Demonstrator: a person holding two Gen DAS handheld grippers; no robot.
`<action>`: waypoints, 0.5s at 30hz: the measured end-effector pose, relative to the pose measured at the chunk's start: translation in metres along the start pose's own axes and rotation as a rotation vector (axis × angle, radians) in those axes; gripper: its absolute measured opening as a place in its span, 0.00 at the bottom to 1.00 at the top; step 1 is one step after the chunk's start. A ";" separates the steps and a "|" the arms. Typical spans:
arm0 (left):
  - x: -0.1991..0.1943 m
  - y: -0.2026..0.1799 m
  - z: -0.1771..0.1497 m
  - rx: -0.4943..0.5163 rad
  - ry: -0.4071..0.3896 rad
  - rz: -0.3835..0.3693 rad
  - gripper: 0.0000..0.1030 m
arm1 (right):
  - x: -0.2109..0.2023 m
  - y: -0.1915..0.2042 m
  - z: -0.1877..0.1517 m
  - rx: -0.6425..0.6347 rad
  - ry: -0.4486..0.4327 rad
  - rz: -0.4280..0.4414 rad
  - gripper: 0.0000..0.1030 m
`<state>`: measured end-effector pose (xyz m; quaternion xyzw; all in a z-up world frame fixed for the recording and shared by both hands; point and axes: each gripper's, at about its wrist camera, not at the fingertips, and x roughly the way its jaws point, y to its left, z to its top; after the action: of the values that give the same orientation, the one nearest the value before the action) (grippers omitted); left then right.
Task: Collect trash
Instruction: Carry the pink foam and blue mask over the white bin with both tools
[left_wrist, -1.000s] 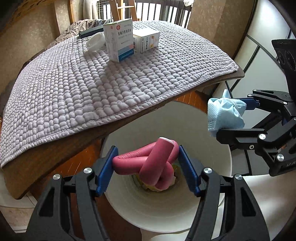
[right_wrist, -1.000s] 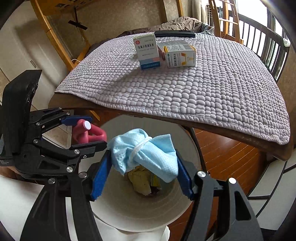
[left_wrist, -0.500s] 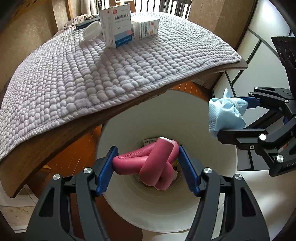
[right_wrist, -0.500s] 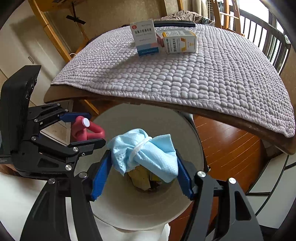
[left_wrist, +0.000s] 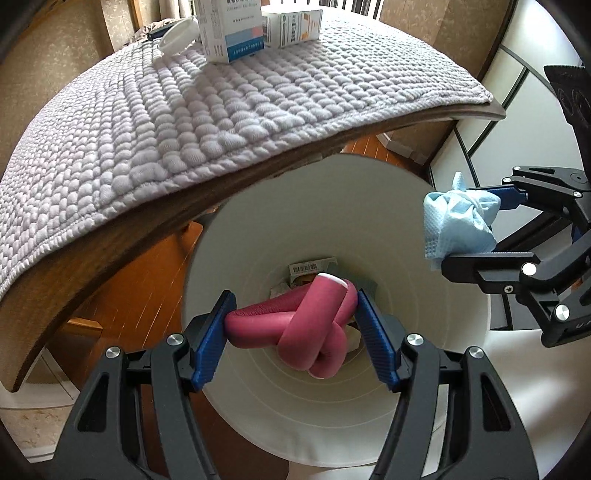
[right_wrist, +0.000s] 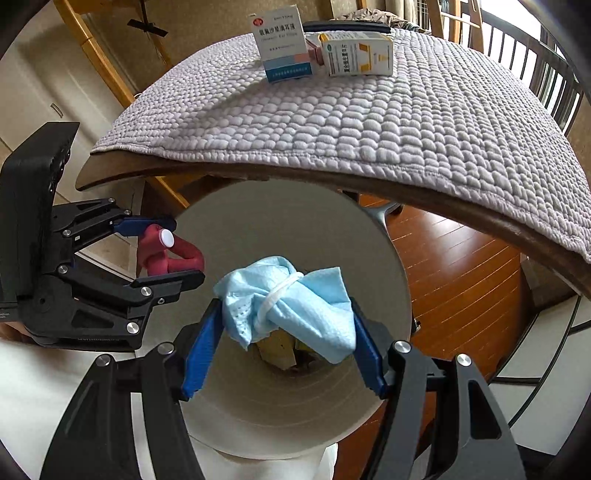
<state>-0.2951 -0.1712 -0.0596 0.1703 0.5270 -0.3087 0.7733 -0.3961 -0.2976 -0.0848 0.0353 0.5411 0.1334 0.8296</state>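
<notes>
The left claw (left_wrist: 291, 325) grips a knotted pink tube (left_wrist: 295, 325) over the white bin (left_wrist: 258, 424), ready to drop. The right claw (right_wrist: 286, 325), at its 3 o'clock, clamps a blue mask (right_wrist: 291, 299) there too.

Below my claws: bin (left_wrist: 258, 229)
In bin: scraps (left_wrist: 310, 267)
Ahead, above: table (right_wrist: 332, 177), mat (right_wrist: 369, 122)
On mat, far side: boxes (right_wrist: 282, 48)
</notes>
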 end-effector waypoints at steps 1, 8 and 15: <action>0.002 -0.001 -0.001 0.000 0.004 0.002 0.65 | 0.001 0.001 0.000 0.000 0.002 0.000 0.62; 0.014 -0.010 -0.004 0.002 0.020 0.010 0.65 | 0.013 0.004 0.003 -0.007 0.017 0.004 0.62; 0.031 -0.016 -0.009 -0.001 0.037 0.018 0.65 | 0.022 0.003 0.004 -0.005 0.028 0.004 0.62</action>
<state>-0.3044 -0.1872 -0.0905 0.1803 0.5396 -0.2985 0.7663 -0.3848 -0.2887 -0.1020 0.0325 0.5523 0.1368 0.8217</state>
